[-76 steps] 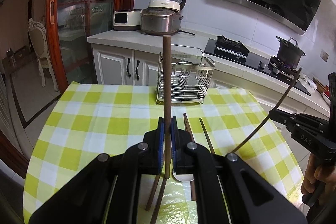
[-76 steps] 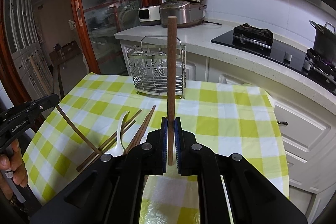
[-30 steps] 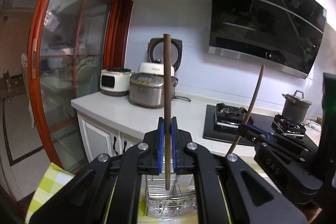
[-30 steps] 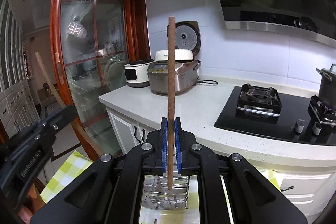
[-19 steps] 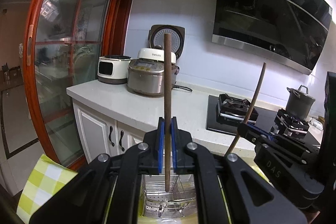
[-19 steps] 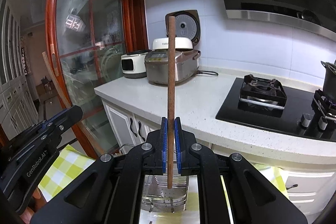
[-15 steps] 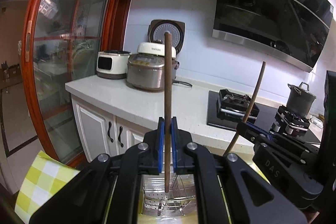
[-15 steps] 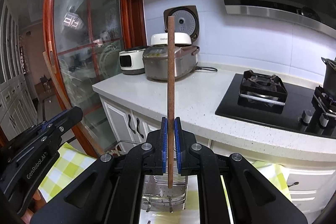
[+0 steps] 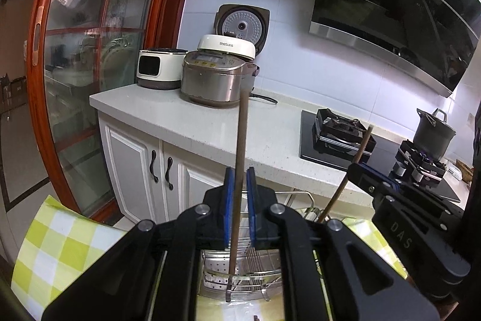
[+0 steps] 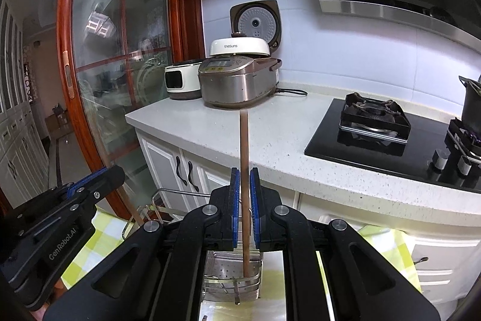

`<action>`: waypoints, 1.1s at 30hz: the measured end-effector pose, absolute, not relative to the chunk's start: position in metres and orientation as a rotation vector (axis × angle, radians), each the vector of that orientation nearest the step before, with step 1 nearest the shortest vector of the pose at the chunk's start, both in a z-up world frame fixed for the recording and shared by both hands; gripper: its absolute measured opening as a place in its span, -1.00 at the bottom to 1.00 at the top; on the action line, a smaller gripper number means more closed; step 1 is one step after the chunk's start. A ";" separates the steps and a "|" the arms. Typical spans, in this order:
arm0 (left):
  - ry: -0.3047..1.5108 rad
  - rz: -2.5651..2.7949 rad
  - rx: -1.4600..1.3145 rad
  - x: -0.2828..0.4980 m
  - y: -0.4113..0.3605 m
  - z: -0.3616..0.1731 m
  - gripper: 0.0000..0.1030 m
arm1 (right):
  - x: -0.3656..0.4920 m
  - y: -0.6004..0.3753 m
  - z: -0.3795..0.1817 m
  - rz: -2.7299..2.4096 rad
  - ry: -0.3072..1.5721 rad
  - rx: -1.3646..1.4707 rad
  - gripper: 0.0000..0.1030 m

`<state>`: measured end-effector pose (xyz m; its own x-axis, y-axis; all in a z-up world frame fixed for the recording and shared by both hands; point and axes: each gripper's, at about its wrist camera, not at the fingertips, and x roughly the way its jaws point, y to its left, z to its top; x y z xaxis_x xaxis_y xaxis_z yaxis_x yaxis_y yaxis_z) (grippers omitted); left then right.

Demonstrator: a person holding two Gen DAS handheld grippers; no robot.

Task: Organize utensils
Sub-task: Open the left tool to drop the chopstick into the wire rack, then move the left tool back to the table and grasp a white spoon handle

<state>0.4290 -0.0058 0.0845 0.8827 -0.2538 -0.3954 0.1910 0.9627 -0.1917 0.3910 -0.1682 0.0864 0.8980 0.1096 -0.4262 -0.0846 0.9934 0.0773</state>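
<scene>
- The left tool points forward and a little downward over the near edge of the wire rack. Its blue pads are upright and only narrowly apart.
- Its jaws have just been opening. The left chopstick stands between the pads, almost upright, with a slim gap on each side, so it is not pinched.
- This stick's lower end reaches down into the perforated metal holder at the near side of the rack. Whether it touches the bottom cannot be told.
- The right tool is just to the right of the left one, at about the same height, and aims the same way. Its pads are also narrowly set.
- The right chopstick stands upright between these pads. A thin sliver of space shows on either side, so the pads seem not to press on it.
- Its lower tip is inside the same perforated holder, near the holder's right side.
- In the left wrist view the right chopstick leans slightly, with its top tilted to the right.
- The rack sits on the tabletop, which is covered with a yellow-green checked cloth.
- Beyond the rack are white kitchen units. A steel rice cooker is at the far left of them, a black hob is further right, and a dark pot is at the far right.
</scene>
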 end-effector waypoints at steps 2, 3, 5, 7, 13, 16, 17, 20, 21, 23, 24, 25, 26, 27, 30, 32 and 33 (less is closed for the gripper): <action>0.430 -0.235 -0.152 0.428 -0.005 0.085 -0.55 | 0.390 -0.169 0.086 0.096 0.446 0.059 -0.79; 0.428 -0.235 -0.154 0.427 -0.004 0.086 -0.54 | 0.389 -0.170 0.086 0.092 0.445 0.060 -0.79; 0.425 -0.236 -0.150 0.425 -0.003 0.088 -0.52 | 0.387 -0.172 0.086 0.085 0.442 0.067 -0.73; 0.421 -0.235 -0.153 0.421 -0.001 0.090 -0.47 | 0.384 -0.175 0.087 0.080 0.438 0.074 -0.60; 0.411 -0.228 -0.153 0.409 0.002 0.096 -0.43 | 0.367 -0.178 0.092 0.070 0.399 0.074 0.05; 0.400 -0.220 -0.157 0.400 0.004 0.099 -0.32 | 0.357 -0.179 0.095 0.064 0.382 0.070 0.17; 0.399 -0.219 -0.158 0.397 0.005 0.099 -0.31 | 0.354 -0.179 0.096 0.063 0.378 0.069 0.22; 0.396 -0.210 -0.152 0.383 0.007 0.100 -0.22 | 0.341 -0.180 0.097 0.055 0.364 0.062 0.34; 0.394 -0.209 -0.150 0.377 0.007 0.100 -0.19 | 0.335 -0.182 0.098 0.057 0.362 0.062 0.35; 0.397 -0.202 -0.146 0.364 0.010 0.099 -0.12 | 0.325 -0.183 0.096 0.063 0.366 0.062 0.37; 0.399 -0.198 -0.146 0.359 0.011 0.097 -0.11 | 0.320 -0.183 0.094 0.060 0.369 0.059 0.37; 0.402 -0.193 -0.148 0.353 0.013 0.095 -0.11 | 0.315 -0.183 0.092 0.057 0.373 0.057 0.37; 0.407 -0.190 -0.150 0.346 0.015 0.093 -0.11 | 0.309 -0.184 0.089 0.057 0.380 0.057 0.37; 0.410 -0.187 -0.149 0.340 0.016 0.090 -0.11 | 0.304 -0.185 0.086 0.060 0.386 0.059 0.37; 0.442 -0.171 -0.144 0.320 0.021 0.078 -0.08 | 0.288 -0.189 0.076 0.053 0.405 0.076 0.37; 0.477 -0.174 -0.163 0.307 0.026 0.066 -0.07 | 0.275 -0.194 0.065 0.041 0.421 0.088 0.41; 0.491 -0.170 -0.170 0.303 0.028 0.061 -0.07 | 0.267 -0.196 0.057 0.035 0.432 0.096 0.43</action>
